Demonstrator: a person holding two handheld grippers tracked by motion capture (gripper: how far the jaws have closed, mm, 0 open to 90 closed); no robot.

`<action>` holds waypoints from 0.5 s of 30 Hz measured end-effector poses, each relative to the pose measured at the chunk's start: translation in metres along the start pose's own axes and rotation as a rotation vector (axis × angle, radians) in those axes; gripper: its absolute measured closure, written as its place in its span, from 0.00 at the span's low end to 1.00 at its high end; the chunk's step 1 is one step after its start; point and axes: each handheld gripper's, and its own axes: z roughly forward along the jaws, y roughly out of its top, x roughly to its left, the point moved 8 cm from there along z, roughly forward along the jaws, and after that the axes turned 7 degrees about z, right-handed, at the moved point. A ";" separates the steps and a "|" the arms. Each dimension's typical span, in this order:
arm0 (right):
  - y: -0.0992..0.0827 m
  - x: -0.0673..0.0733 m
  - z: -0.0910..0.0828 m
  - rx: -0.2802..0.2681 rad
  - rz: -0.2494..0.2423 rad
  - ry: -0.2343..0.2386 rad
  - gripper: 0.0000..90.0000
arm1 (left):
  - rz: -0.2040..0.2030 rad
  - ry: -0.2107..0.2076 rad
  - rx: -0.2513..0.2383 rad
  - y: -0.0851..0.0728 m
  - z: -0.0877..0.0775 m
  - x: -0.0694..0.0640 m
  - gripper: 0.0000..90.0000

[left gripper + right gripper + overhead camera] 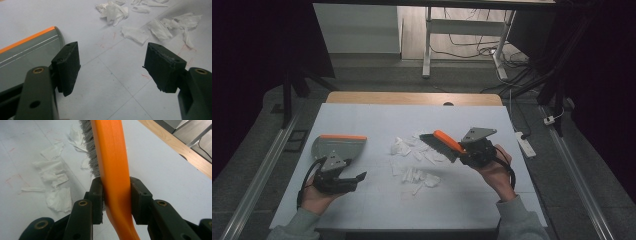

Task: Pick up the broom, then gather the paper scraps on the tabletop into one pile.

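Observation:
A grey dustpan (339,145) with an orange edge lies on the white table (382,205) at the left. My left gripper (356,177) hovers just in front of the dustpan, open, with nothing between its jaws. In the left gripper view the dustpan (27,51) sits just left of the left gripper (112,65). My right gripper (464,150) is shut on the orange handle of a hand brush (442,141), whose grey bristles point left over torn white paper scraps (417,160). The right gripper view shows the pads (96,195) clamping the brush (111,157).
Paper scraps (135,33) are scattered across the table's middle, between the dustpan and the brush. A wooden strip (412,98) runs along the table's far edge. A power strip (526,142) lies on the floor at the right, with desk legs and cables beyond.

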 end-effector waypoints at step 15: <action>0.030 -0.057 0.045 0.089 0.101 -0.107 0.74 | -0.016 0.013 0.005 -0.013 0.003 0.009 0.31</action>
